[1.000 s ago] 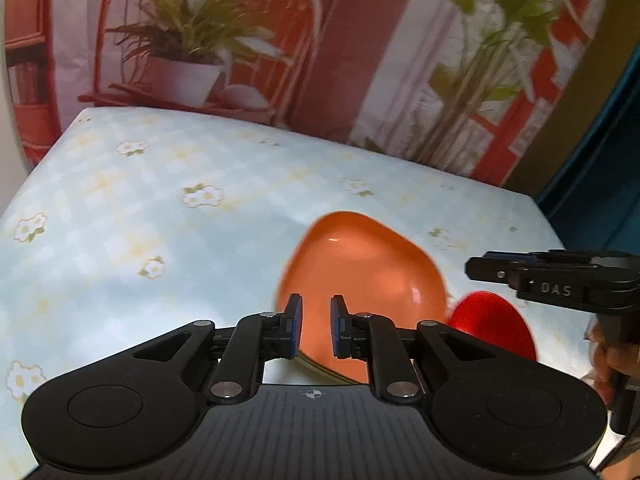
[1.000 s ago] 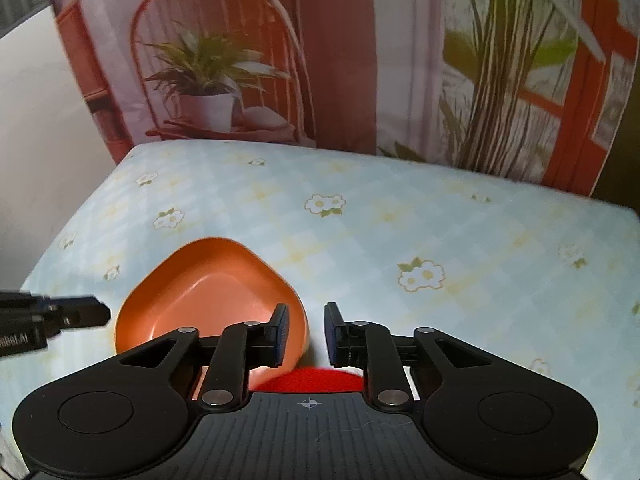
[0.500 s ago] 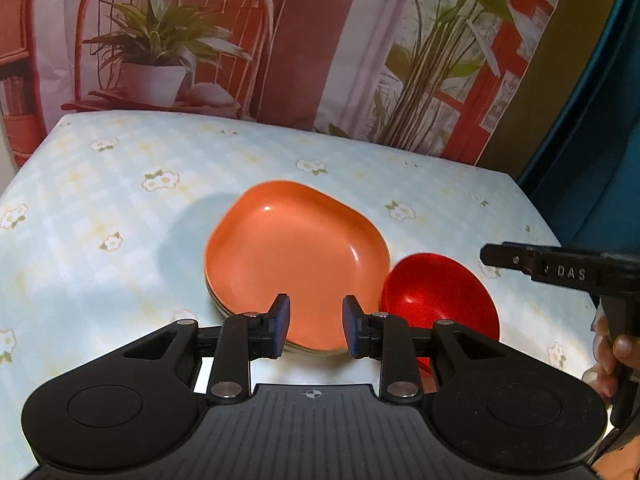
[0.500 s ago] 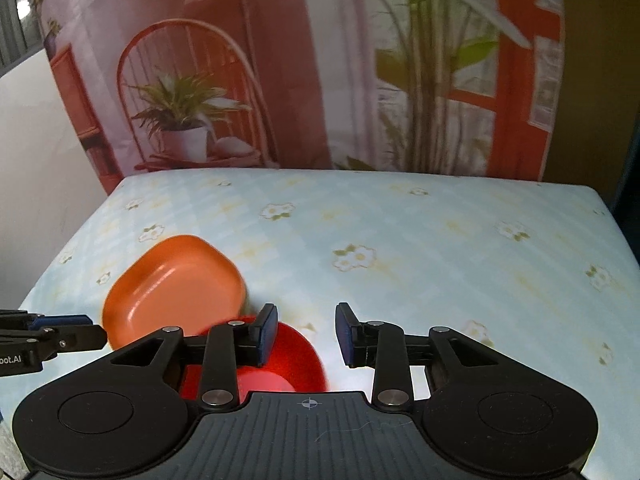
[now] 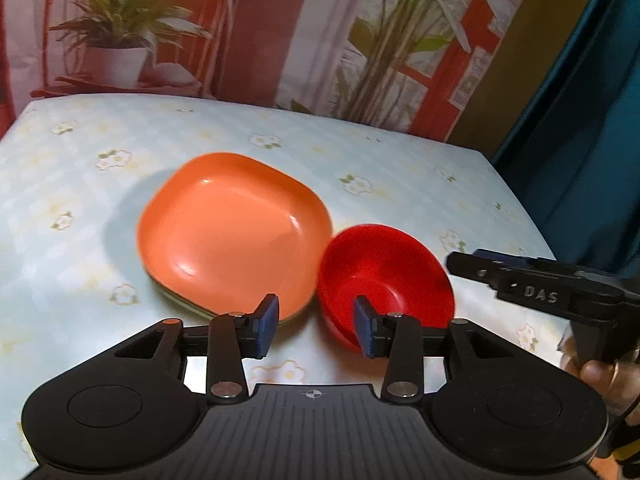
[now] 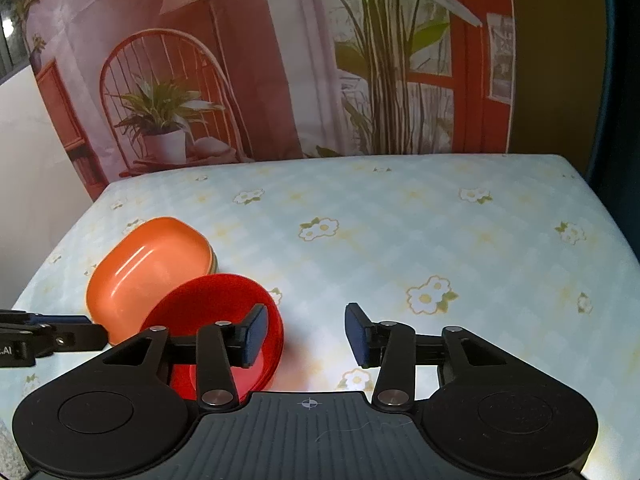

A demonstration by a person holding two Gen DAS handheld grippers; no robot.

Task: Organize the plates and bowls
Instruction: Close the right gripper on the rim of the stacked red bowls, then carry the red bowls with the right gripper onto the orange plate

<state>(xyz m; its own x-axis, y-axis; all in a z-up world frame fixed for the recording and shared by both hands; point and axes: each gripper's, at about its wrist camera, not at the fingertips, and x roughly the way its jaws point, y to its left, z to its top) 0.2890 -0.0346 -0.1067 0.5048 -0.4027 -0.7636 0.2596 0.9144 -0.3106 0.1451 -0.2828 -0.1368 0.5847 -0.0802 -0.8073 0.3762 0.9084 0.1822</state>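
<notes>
Both grippers, left [image 5: 315, 326] and right [image 6: 306, 334], are opening empty beside the bowl [image 5: 384, 276]; they should be clearing it squarely without nudging the plates [image 5: 234, 232].

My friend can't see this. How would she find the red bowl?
Look at the table with the pale blue flowered cloth. Near its front edge sits a stack of squarish orange plates, and right beside it, on the side toward the right claw, is the red bowl. It is round, deeper and darker red than the plates.

Both hand-held grippers [image 5: 316, 326] wider, farther back
</notes>
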